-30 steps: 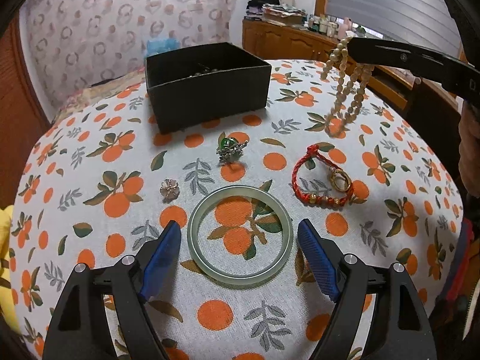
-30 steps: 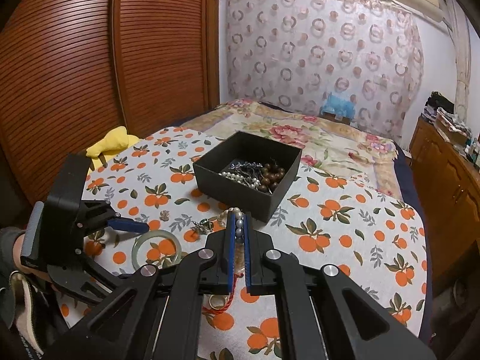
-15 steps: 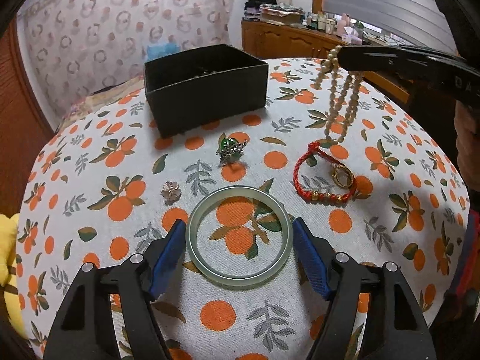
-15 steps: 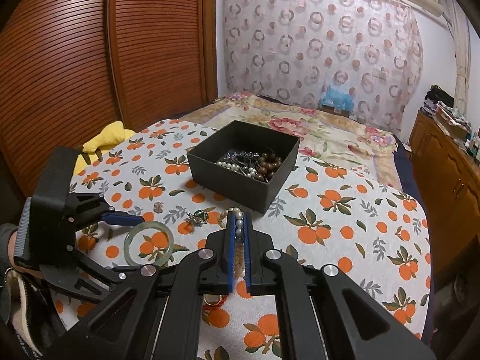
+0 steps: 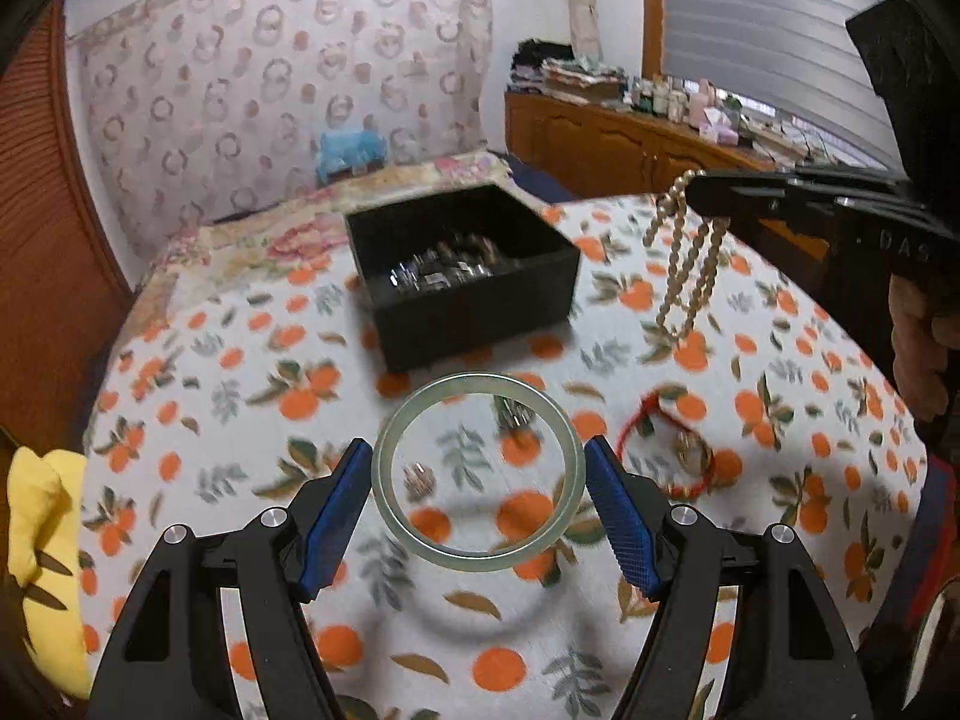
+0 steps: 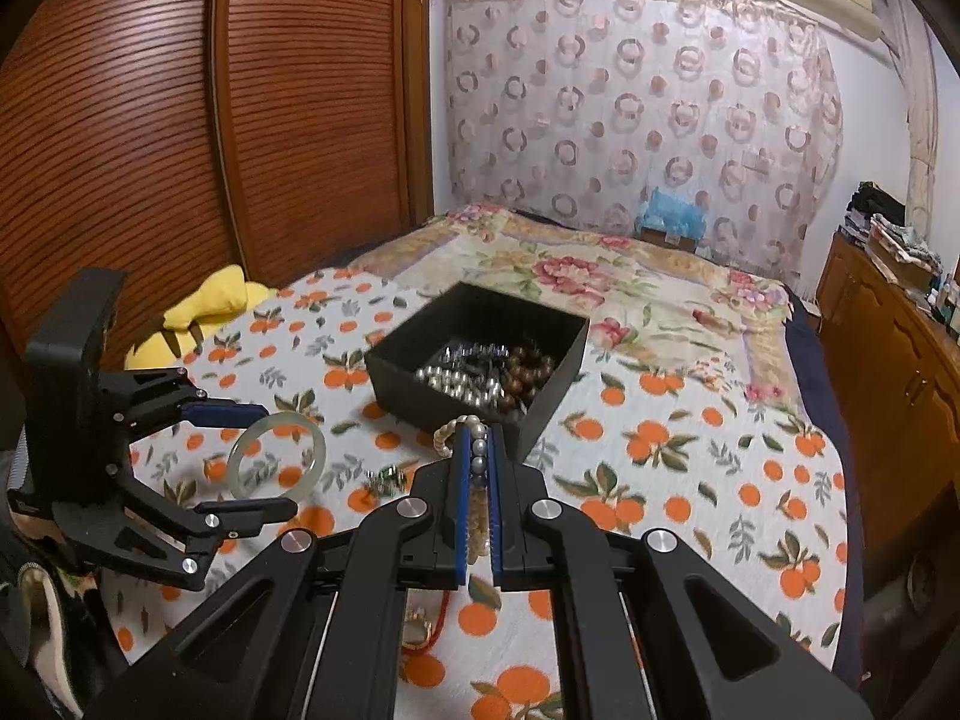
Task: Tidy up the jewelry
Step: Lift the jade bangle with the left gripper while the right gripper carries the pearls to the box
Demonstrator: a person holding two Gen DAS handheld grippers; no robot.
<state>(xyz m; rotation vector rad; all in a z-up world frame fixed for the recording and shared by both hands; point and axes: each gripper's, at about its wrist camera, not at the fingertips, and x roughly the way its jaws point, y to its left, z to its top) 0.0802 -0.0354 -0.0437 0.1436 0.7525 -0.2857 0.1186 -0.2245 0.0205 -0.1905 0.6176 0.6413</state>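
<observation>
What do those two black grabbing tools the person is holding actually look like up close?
Both are matte black plastic. The left gripper has two angled fingers with open triangular cut-outs, silver pivot screws and ribbed blue pads. The right gripper is built alike, with narrow blue pads; pale raised letters on its side are only partly readable from the left wrist view. No cables show. A blocky black body sits behind the left gripper.

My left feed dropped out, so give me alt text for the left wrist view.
The left tongs hold a pale green bangle lifted above the orange-print cloth. Beyond sits an open black box of jewelry; at right, the right tongs dangle a pearl necklace.
</observation>
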